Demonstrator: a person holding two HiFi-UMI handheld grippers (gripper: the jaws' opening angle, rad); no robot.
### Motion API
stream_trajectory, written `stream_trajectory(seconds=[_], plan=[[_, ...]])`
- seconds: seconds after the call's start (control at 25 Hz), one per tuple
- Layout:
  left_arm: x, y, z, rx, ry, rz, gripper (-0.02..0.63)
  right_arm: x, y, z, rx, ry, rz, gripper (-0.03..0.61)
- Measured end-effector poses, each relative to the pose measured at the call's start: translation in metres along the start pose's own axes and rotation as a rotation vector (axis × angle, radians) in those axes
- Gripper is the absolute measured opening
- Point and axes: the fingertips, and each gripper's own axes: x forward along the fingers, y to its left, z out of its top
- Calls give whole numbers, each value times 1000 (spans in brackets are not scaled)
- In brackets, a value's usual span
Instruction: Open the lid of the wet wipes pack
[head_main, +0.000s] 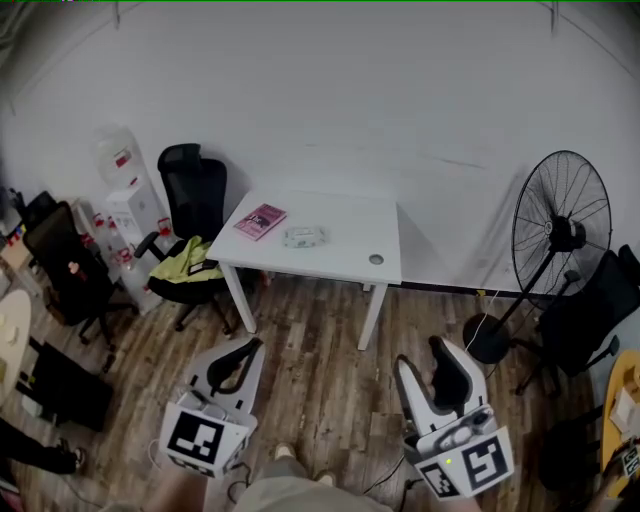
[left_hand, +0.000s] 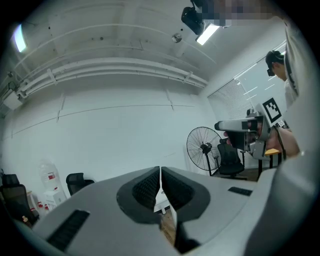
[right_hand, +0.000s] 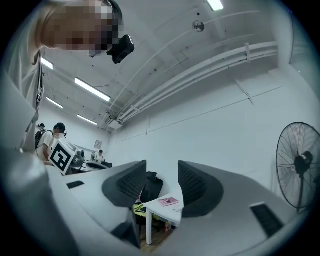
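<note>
Approach stage: you stand on the wood floor (head_main: 320, 400), well apart from the white table (head_main: 335, 265), and neither tool has reached it. The wet wipes pack (head_main: 304, 237) lies flat near the middle of the tabletop, just beside the pink booklet (head_main: 260, 221). Its lid looks unraised, though the pack is too small in the head view to be sure. The left gripper (head_main: 243, 352) has its jaws pressed together with nothing between them. The right gripper (head_main: 425, 362) stands wide, with only air and the distant table between its pads. The step in hand is judged to be closing on the table, so walk to its front edge through the free space between the black chair (head_main: 195, 195) and the fan (head_main: 560, 235), and stop square to the pack. Part the left jaws before you arrive. A soft, light pack will probably slide or lift with its lid, so plan to pin its body with one tool and catch the lid's free lip with the other. Come in low and level, and grip only the lip, not the film beneath it.
</note>
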Motion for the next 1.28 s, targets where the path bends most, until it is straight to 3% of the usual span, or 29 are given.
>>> stream_trajectory(seconds=[0.36,0.64,1.28], plan=[[15,5,-7,5,-12,12,28,8,-15,-21,-28,45,-13,204],[56,34,-23,-13,-3,8,28,57,-25,-57,-37,119,20,204],[216,198,-65,-60,40,-24,28,280,-70,-126,-80,242,15,204]])
